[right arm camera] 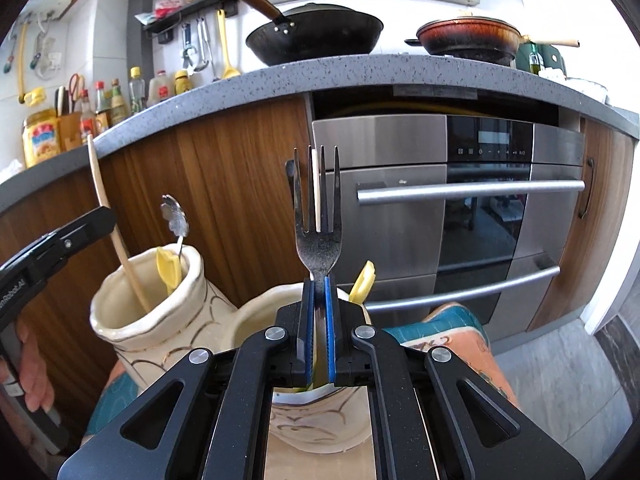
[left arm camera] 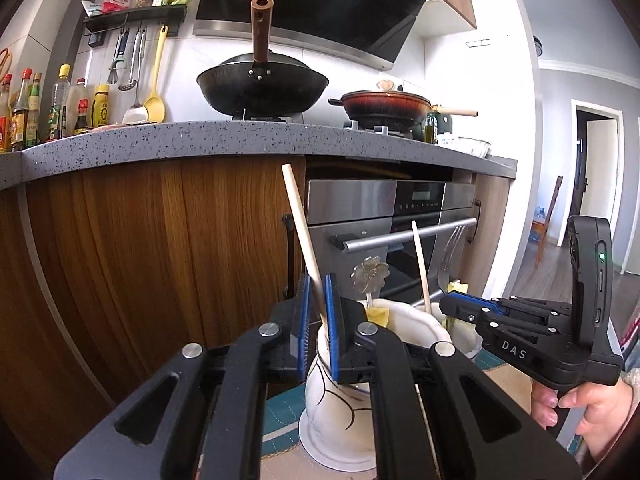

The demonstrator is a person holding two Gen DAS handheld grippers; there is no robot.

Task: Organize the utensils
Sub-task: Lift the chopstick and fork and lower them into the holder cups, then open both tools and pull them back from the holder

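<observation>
My left gripper (left arm camera: 319, 298) is shut on a wooden chopstick (left arm camera: 301, 232) that stands in a white ceramic vase (left arm camera: 340, 404), seen at left in the right wrist view (right arm camera: 132, 320). That vase also holds a flower-headed metal spoon (left arm camera: 370, 276) and a yellow utensil (left arm camera: 379, 316). My right gripper (right arm camera: 319, 300) is shut on a metal fork (right arm camera: 317, 216), tines up, above a second vase (right arm camera: 260, 316). A second chopstick (left arm camera: 420, 264) stands in that vase behind the fork. The right gripper also shows in the left wrist view (left arm camera: 450, 300).
The vases stand on a patterned cloth (right arm camera: 448, 332) over a small surface. Behind are wooden cabinet fronts (left arm camera: 160, 248), a steel oven with bar handles (right arm camera: 468, 192), and a grey countertop (left arm camera: 240, 136) bearing a wok, a pan and bottles.
</observation>
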